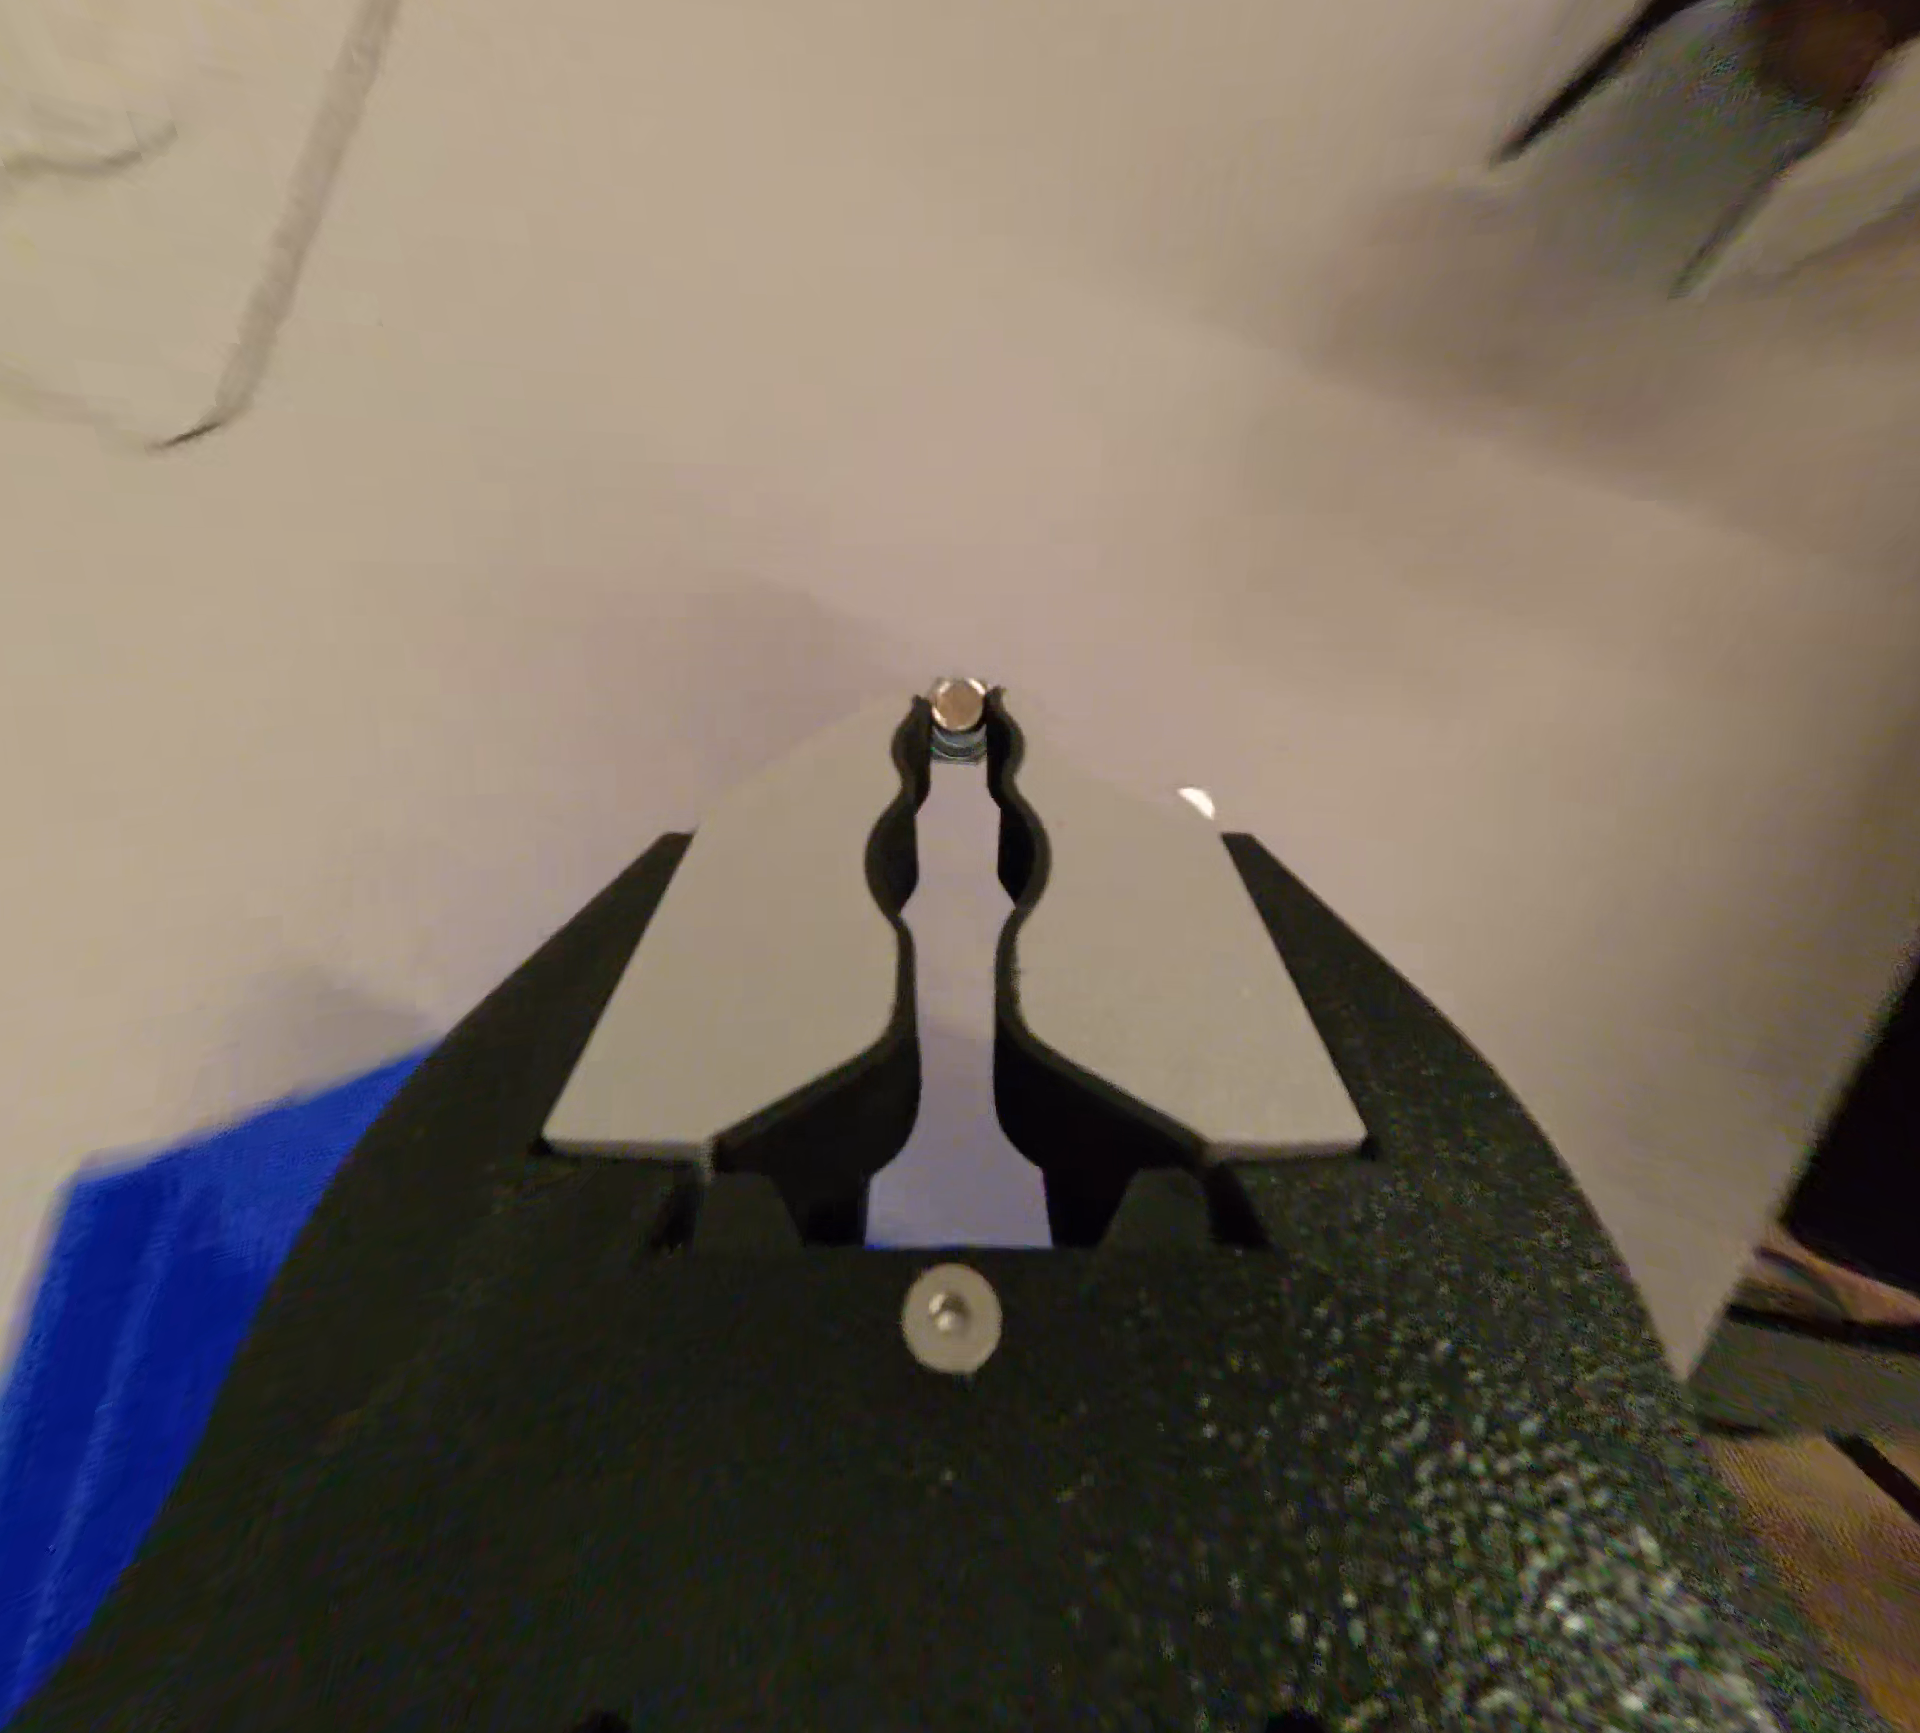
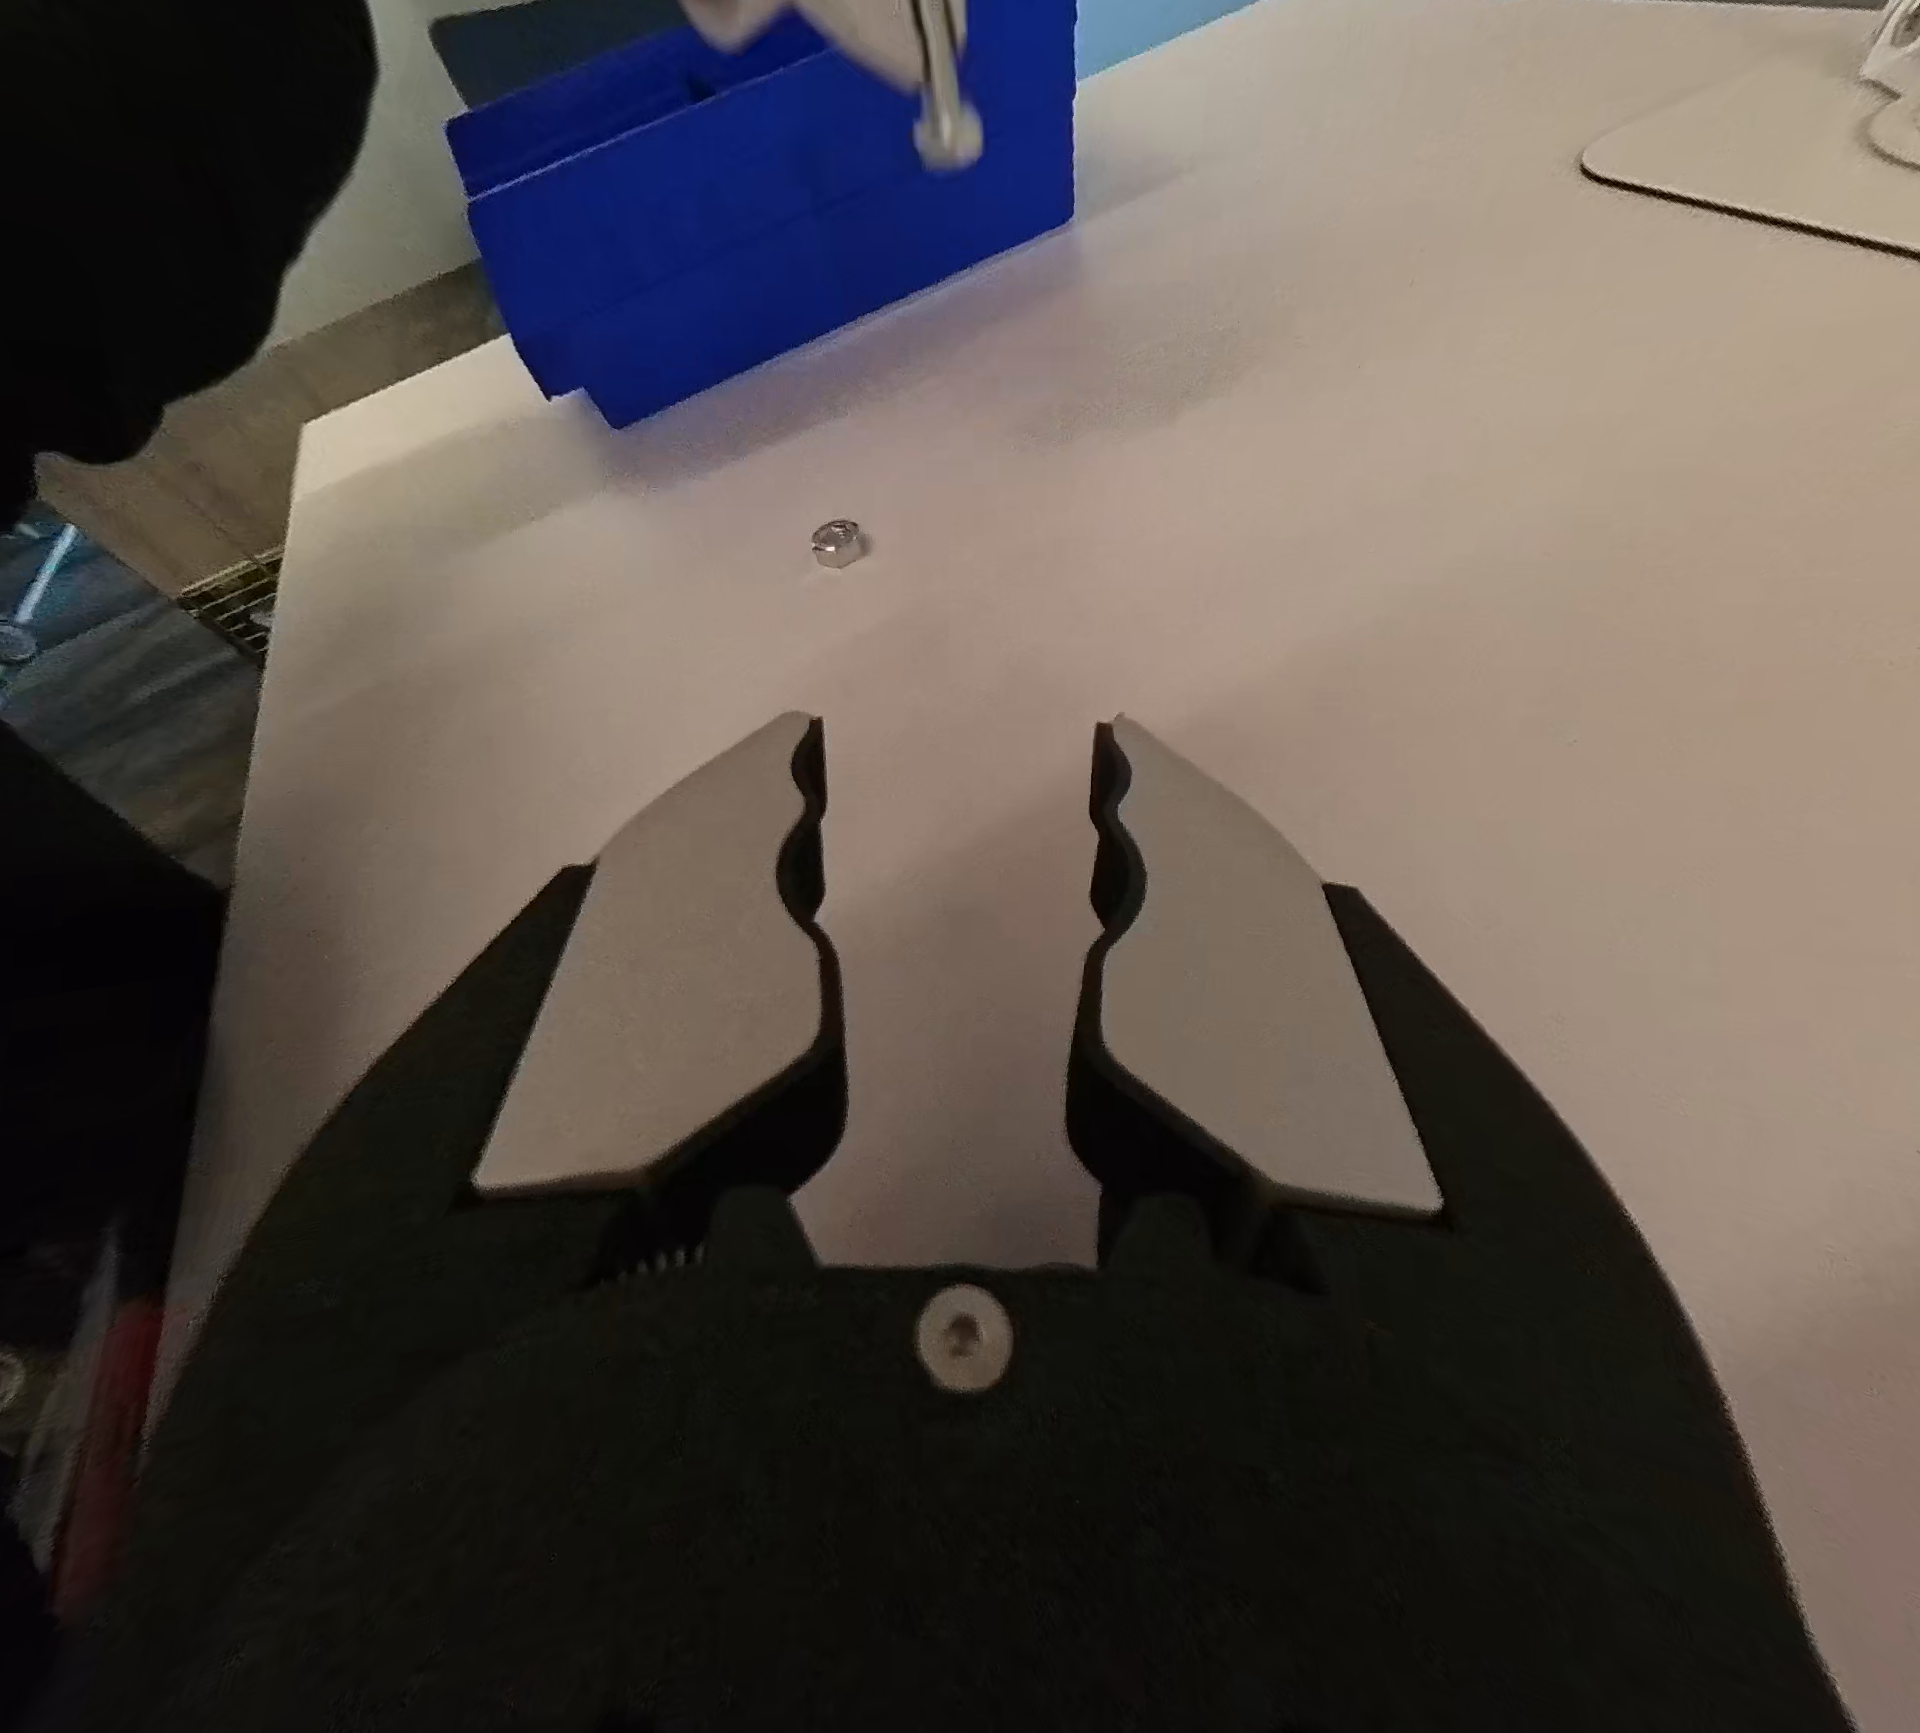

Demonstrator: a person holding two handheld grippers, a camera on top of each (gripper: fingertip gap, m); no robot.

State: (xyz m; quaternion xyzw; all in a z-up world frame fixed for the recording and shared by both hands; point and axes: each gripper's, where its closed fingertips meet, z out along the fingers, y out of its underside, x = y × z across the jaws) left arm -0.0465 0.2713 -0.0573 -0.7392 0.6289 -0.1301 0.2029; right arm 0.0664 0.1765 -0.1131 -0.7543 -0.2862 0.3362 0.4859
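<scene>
Now my left gripper (image 1: 958, 709) clenched on small silver threaded bolt (image 1: 957, 704), tips pinching shank; my right gripper (image 2: 958, 727) released, small silver hex nut (image 2: 840, 543) beyond on white table (image 2: 1351, 540), blue plastic bin (image 2: 769, 229) far left.

shiny metal bolt (image 1: 957, 704), seemingly matt table (image 2: 1351, 540)

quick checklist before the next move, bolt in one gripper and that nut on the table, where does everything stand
1. Bolt clamped between the left gripper fingertips: ok.
2. Right gripper open with nothing between its fingers: ok.
3. Nut lying alone on the white table, ahead of the right gripper: ok.
4. Nut centred between the right fingers: not ok, it sits left of centre.
5. Blue bin clear of the nut: ok.
6. Bolt thread condition: cannot tell.
</scene>
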